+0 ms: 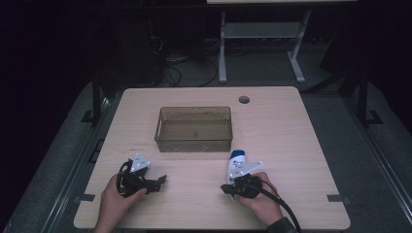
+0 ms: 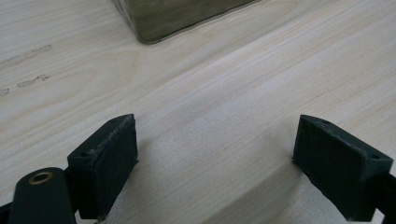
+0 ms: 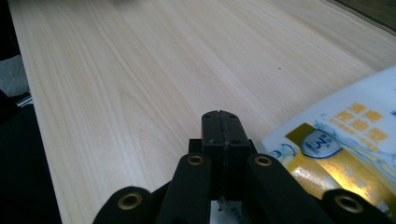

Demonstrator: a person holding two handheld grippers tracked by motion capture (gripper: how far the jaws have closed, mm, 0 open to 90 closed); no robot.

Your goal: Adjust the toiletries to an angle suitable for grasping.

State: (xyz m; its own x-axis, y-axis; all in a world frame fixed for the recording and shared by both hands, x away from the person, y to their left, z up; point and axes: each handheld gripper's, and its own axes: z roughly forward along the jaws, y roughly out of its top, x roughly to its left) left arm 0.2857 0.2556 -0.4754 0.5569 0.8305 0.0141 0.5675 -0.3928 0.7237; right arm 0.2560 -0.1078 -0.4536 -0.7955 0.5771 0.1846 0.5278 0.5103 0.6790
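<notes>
Down on the pale wooden table (image 1: pixel 291 145), a white plastic bottle with a blue cap (image 1: pixel 237 164) lies flat just in front of the near right corner of a clear brownish plastic bin (image 1: pixel 194 128). Beside the bottle's lower end, the right gripper (image 3: pixel 220 122) has its black jaws pressed together with nothing between them, the bottle's label just to one side. Well apart, the left gripper (image 2: pixel 215 149) rests with jaws spread wide over bare wood.
</notes>
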